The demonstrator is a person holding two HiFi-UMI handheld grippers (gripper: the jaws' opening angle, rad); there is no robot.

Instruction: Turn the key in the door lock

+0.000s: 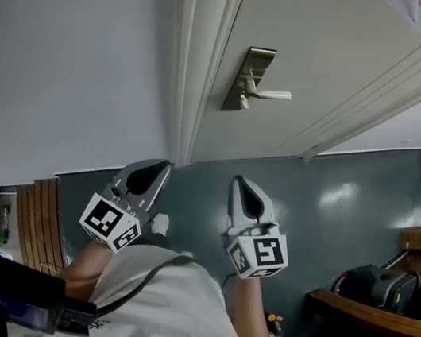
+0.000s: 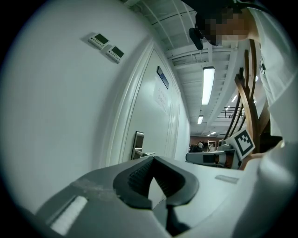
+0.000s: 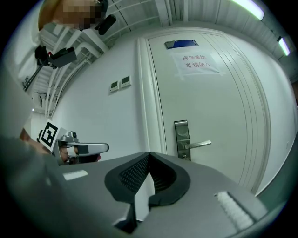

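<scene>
A white door (image 1: 327, 55) carries a metal lock plate (image 1: 248, 77) with a lever handle (image 1: 270, 94); the plate also shows in the right gripper view (image 3: 182, 138) and, small, in the left gripper view (image 2: 138, 145). A small round part (image 3: 183, 157) sits under the lever; I cannot tell whether a key is in it. My left gripper (image 1: 164, 165) and right gripper (image 1: 238, 181) are held side by side, well short of the door, pointing at it. Both are shut with nothing between the jaws, as their own views show: left gripper (image 2: 152, 158), right gripper (image 3: 149, 153).
Two small wall panels (image 3: 119, 84) hang left of the door frame (image 1: 198, 81). The door bears a paper notice (image 3: 195, 62) and a blue plate (image 3: 180, 44). A slatted wooden piece (image 1: 43, 223) stands at the left; wooden furniture (image 1: 378, 314) and a black bag (image 1: 371, 285) at the right.
</scene>
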